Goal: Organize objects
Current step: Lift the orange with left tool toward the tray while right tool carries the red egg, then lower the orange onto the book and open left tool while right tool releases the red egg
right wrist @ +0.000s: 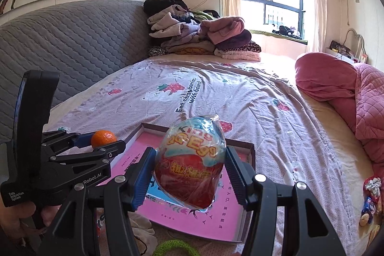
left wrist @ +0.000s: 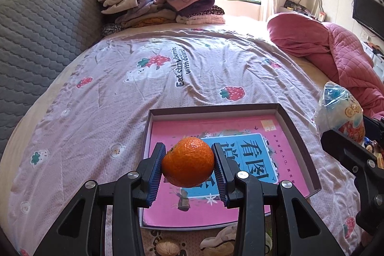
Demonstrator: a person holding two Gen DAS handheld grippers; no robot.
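Left gripper [left wrist: 188, 166]: black two-finger tool with blue ribbed pads, clamped on a round orange mandarin [left wrist: 188, 162]; both pads press its sides.
Mandarin position: held in the air above the near-left part of the box; in the right wrist view it shows at 9 o'clock of the egg [right wrist: 103, 139].
Right gripper [right wrist: 189, 174]: same black tool with blue ribbed pads, clamped on a large egg-shaped toy in clear plastic wrap, blue-white on top and red below [right wrist: 190, 164].
Egg position: held in the air above the box; in the left wrist view it appears at 3 o'clock of the mandarin [left wrist: 339, 112].
Hand [right wrist: 14, 220]: part of a person's hand grips the left tool's handle, at 8 o'clock of the right wrist view.
Box [left wrist: 297, 128]: shallow rectangular cardboard box with a brown rim, lying flat on the bed; a pink and blue printed book [left wrist: 240, 136] lies inside it.
Bed cover [left wrist: 120, 100]: lilac sheet printed with strawberries and bears, under the box.
Walnut [left wrist: 168, 249]: brown shell at 6 o'clock of the box, on the bed.
Green ring [right wrist: 175, 248]: fuzzy green loop at 6 o'clock of the right wrist view.
Clothes pile [left wrist: 156, 4]: folded garments at 12 o'clock, far end of the bed.
Pink quilt [left wrist: 324, 44]: bunched at 2 o'clock.
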